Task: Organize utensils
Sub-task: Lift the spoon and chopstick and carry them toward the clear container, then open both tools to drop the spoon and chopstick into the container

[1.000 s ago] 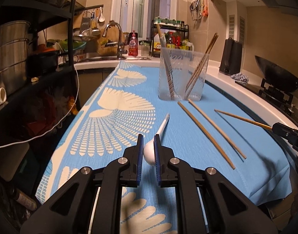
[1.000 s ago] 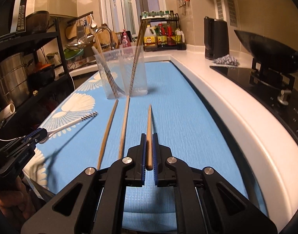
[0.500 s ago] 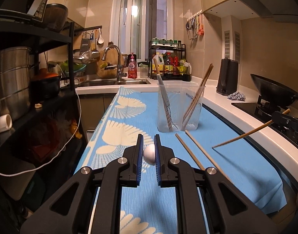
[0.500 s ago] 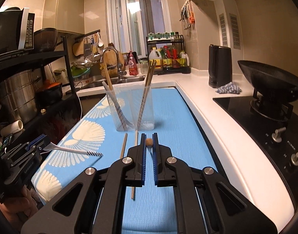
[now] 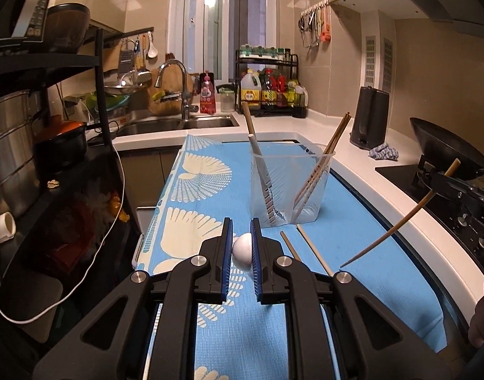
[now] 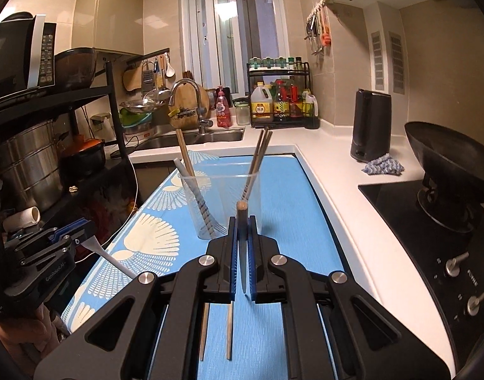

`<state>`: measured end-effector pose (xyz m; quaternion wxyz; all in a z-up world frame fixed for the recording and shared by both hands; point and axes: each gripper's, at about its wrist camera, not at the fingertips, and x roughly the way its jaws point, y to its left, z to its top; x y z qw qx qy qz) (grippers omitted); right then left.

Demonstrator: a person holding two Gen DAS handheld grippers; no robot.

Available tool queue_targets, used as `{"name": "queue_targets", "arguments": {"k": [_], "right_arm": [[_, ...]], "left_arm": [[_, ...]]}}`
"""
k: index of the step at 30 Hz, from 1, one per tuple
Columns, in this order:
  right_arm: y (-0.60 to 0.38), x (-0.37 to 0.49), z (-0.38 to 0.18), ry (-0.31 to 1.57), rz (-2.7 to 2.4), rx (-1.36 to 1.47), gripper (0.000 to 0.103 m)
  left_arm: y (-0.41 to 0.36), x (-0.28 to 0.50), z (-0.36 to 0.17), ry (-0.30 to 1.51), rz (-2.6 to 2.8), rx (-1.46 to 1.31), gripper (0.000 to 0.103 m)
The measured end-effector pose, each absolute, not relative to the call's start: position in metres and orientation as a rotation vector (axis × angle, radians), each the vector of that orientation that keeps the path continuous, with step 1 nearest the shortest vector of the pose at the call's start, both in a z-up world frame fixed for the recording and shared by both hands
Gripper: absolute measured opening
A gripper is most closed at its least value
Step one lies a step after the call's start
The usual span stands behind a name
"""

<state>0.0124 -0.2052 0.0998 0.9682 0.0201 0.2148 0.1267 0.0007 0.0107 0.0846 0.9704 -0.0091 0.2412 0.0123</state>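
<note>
Take the clear plastic cup (image 5: pixel 291 186) on the blue patterned mat (image 5: pixel 352 243) as your reference. Your left gripper (image 5: pixel 242 250) is held above the mat on the near side of the cup, its blue pads pinching the rounded white end of a white utensil (image 5: pixel 242 249); the rest of that utensil is hidden behind the fingers in the left wrist view. Your right gripper (image 6: pixel 242 253) is also above the mat on the near side of the cup, pads pressed onto a single wooden chopstick (image 6: pixel 242 237) that hangs tilted, tip down, clear of the mat. Two loose chopsticks (image 5: pixel 311 251) lie flat on the mat just in front of the cup. Inside the cup, several chopsticks (image 5: pixel 321 164) lean against the right wall, and two handled utensils (image 5: pixel 257 158) lean left.
</note>
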Motion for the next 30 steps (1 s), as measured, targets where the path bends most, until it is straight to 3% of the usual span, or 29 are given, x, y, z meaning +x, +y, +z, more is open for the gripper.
{"name": "queue_targets", "arguments": {"k": [11,21,25,30], "right_arm": [[-0.193,0.048,0.152,0.473,0.326,0.027,0.006],[-0.184,0.085,0.241,0.327,0.365,0.018,0.006],[-0.174,0.117,0.241,0.324,0.351,0.006,0.006],[-0.162,0.16,0.208,0.373,0.336,-0.019,0.006]], "left_arm": [[0.011,0.045,0.137,0.569,-0.05,0.001,0.011],[0.001,0.104,0.229,0.43,-0.098,0.015,0.011],[-0.007,0.143,0.232,0.425,-0.082,0.031,0.011],[-0.022,0.191,0.192,0.479,-0.062,0.094,0.011]]}}
